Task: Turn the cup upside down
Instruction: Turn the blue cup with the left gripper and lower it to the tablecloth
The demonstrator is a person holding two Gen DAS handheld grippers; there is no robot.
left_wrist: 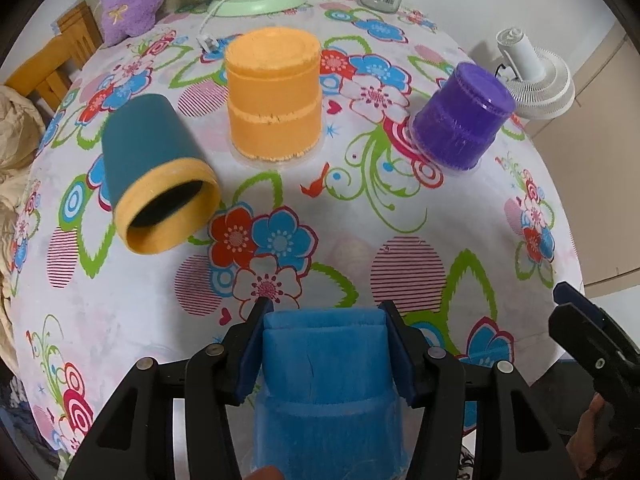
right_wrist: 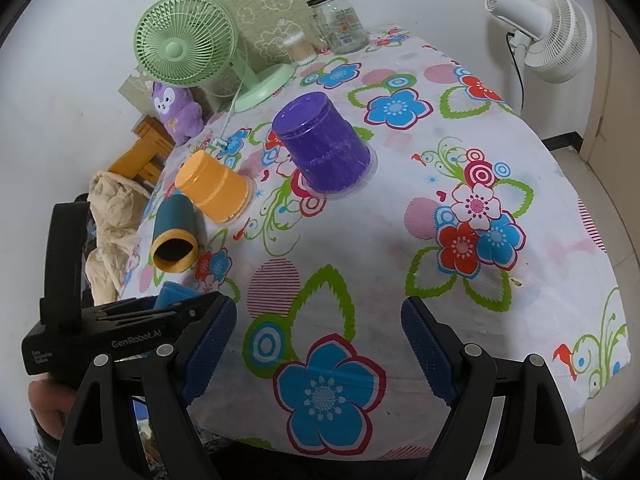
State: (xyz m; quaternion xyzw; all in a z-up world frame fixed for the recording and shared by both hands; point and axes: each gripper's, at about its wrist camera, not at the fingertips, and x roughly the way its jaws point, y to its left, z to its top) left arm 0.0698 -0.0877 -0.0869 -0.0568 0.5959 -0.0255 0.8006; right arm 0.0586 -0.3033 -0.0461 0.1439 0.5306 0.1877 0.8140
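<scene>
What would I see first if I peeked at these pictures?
Probably the blue cup squeezed in the left gripper, close to the camera. Behind it on the flowery tablecloth stand an upside-down orange cup in the middle and a purple cup to its right, while a teal cup lies on its side at left. The right gripper hangs open, holding nothing.

The left black two-finger gripper with blue ribbed pads is clamping both pads against the sides of a blue fuzzy cup, which is sitting base-forward between the fingers. The right black two-finger gripper with blue ribbed pads is hovering with its jaws spread wide and nothing between them. The left unit is sitting just to the left of the right one.
</scene>
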